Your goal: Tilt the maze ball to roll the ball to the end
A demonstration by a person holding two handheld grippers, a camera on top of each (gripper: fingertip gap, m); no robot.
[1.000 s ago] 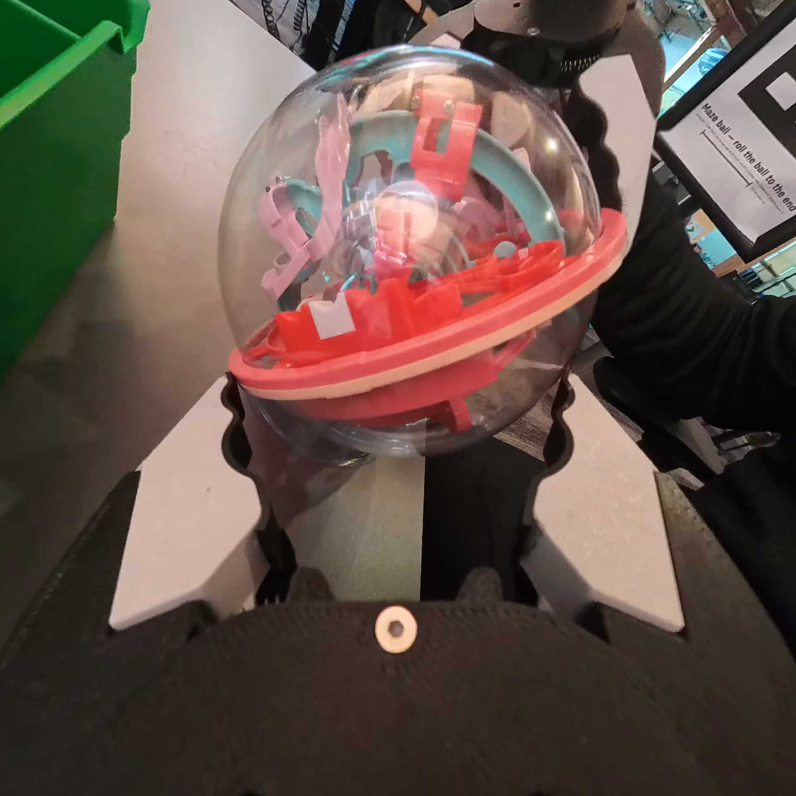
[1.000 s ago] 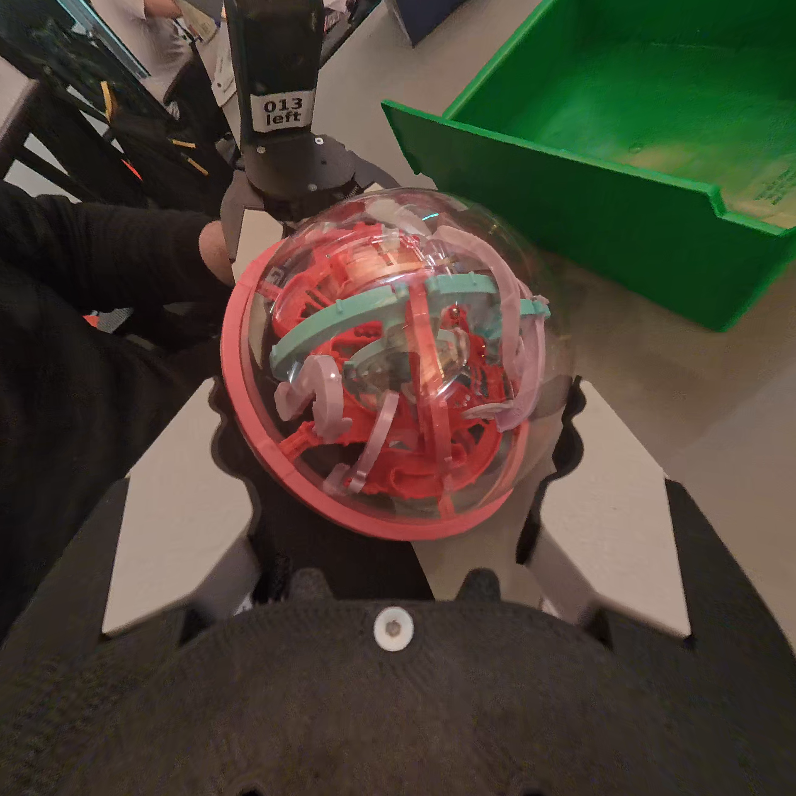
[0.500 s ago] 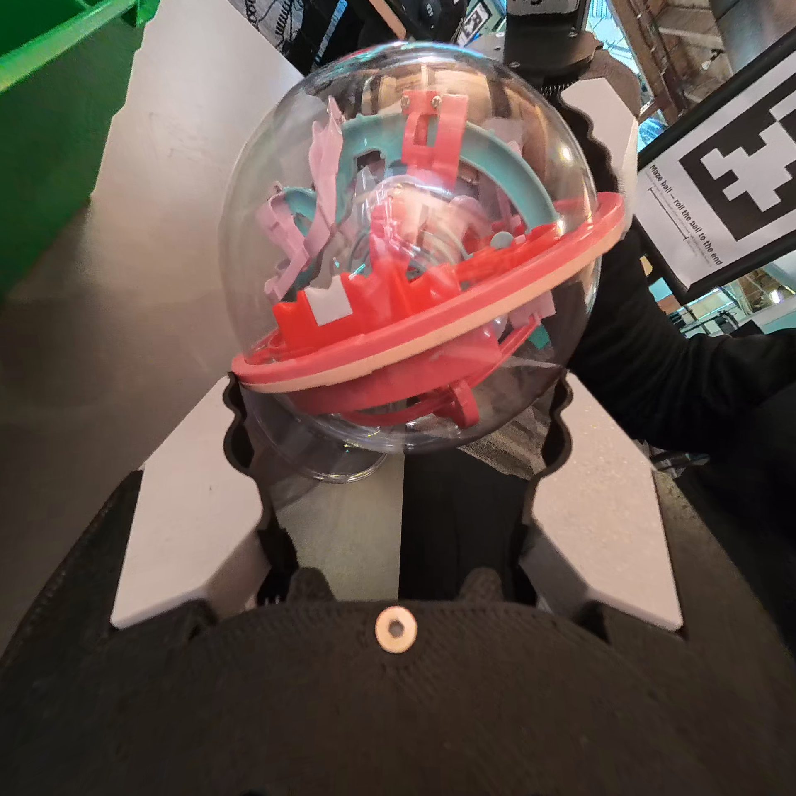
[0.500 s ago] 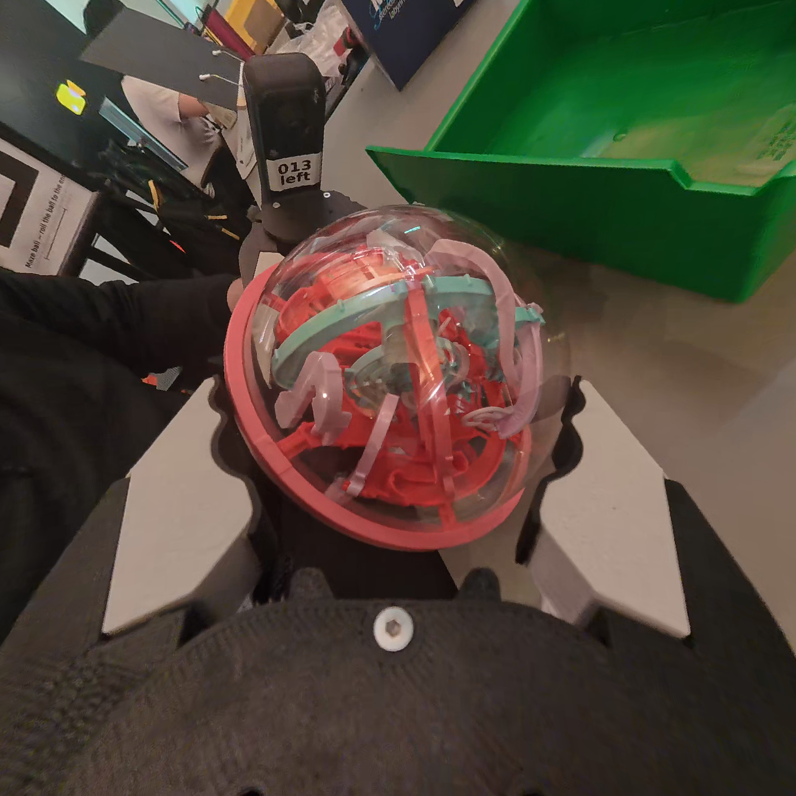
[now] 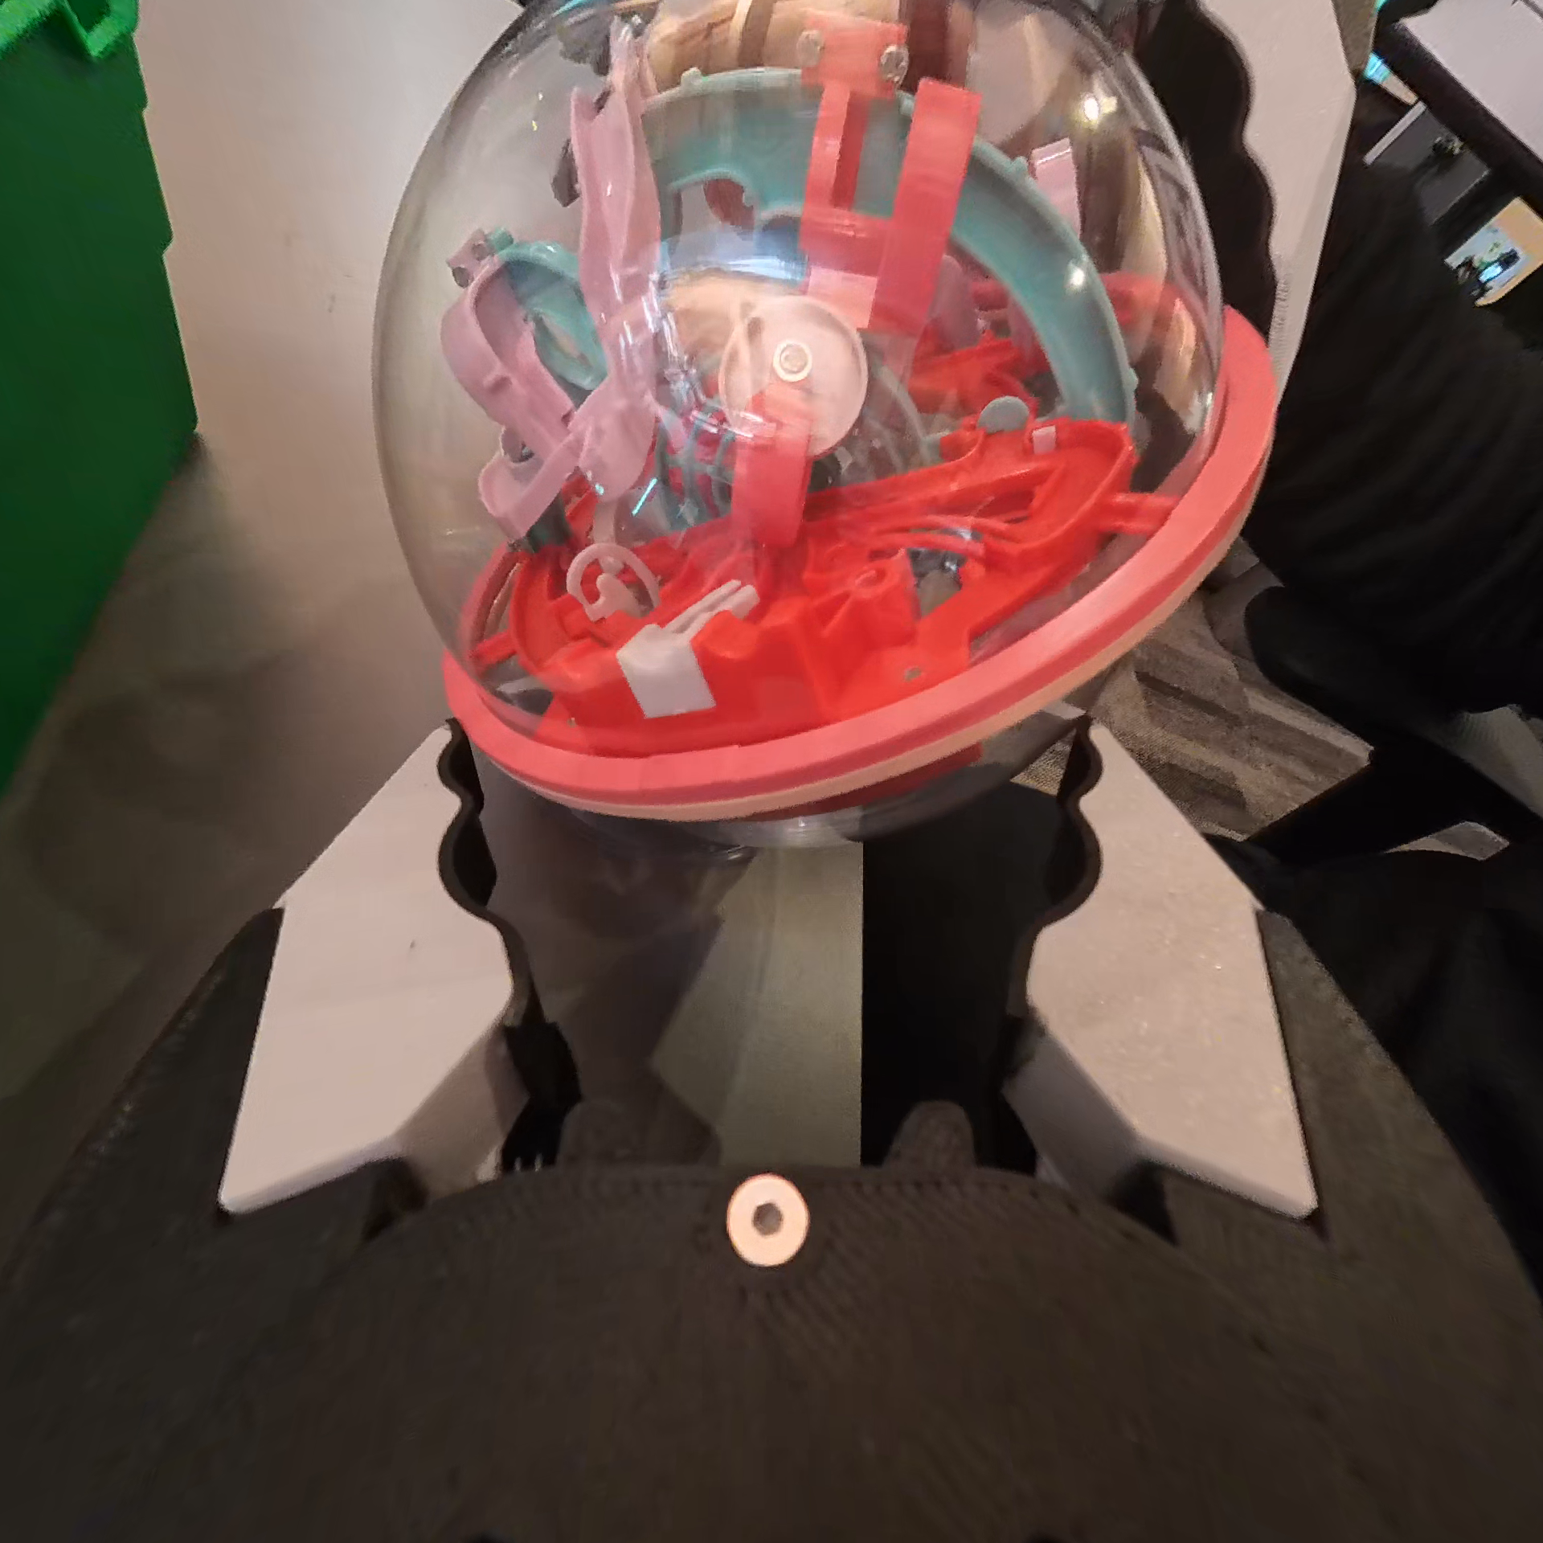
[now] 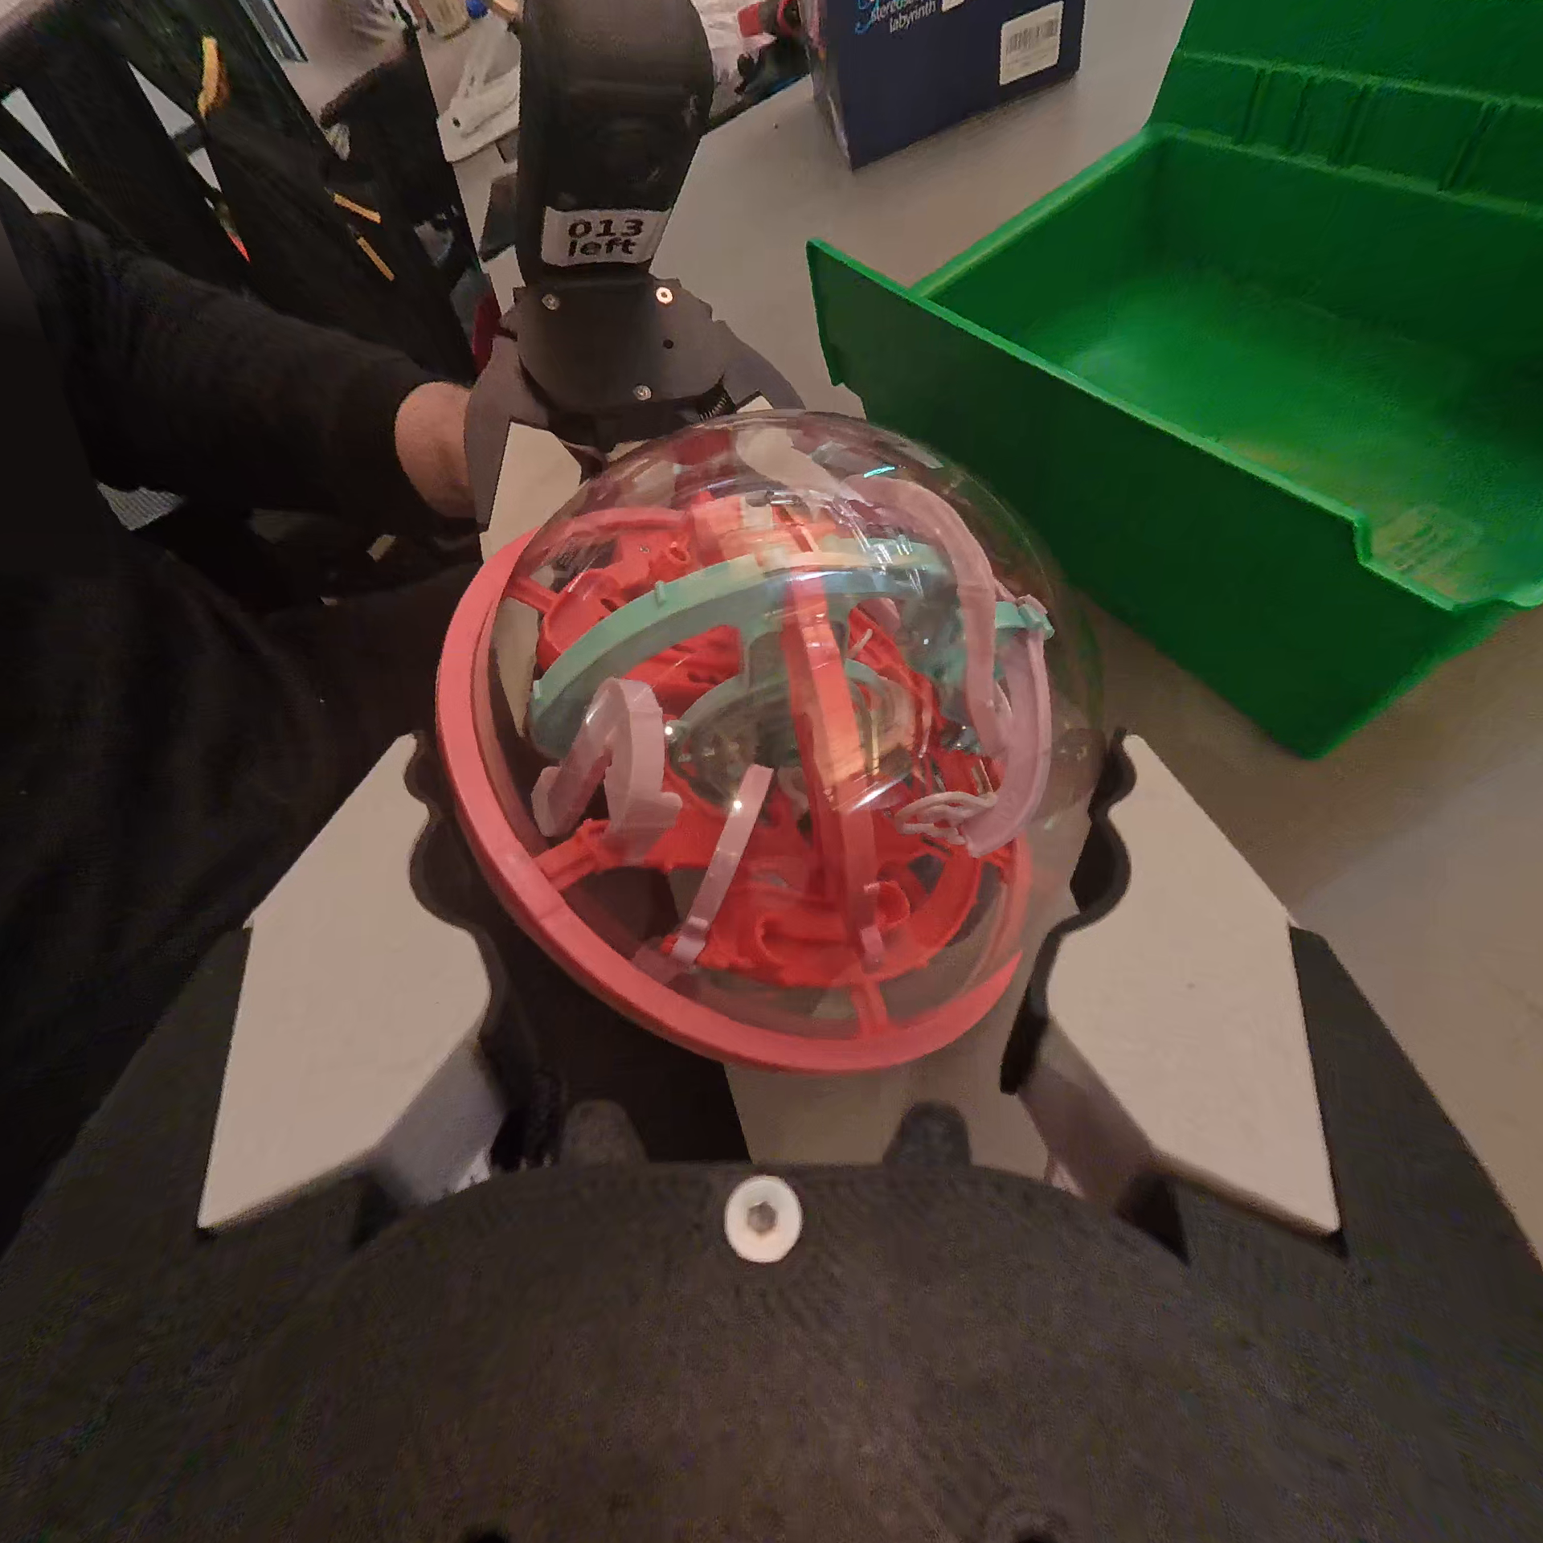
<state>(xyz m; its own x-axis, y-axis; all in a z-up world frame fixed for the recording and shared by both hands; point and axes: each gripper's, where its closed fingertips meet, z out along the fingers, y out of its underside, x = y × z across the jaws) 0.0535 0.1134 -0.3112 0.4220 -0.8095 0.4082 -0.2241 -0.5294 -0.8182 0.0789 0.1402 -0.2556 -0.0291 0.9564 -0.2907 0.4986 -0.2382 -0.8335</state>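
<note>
The maze ball (image 5: 793, 434) is a clear sphere with a pink rim and red, teal and pale pink tracks inside. It is held above the table between both grippers. My left gripper (image 5: 764, 776) presses its fingers (image 5: 451, 801) against the ball's lower sides, with the rim tilted up to the right. My right gripper (image 6: 768, 751) grips the maze ball (image 6: 751, 793) from the opposite side, with the rim to the left and below. The left gripper's body (image 6: 601, 317) shows behind the ball in the right wrist view. I cannot make out the small ball inside.
A green bin (image 6: 1211, 434) stands on the grey table (image 6: 1378, 877) beside the ball, and it also shows in the left wrist view (image 5: 75, 334). A blue box (image 6: 943, 75) lies farther back. A person's black sleeve (image 6: 167, 584) is close by.
The maze ball has tipped between the grippers. In the left wrist view its rim now sits lower and more of the top shows. In the right wrist view the green bin shifted right.
</note>
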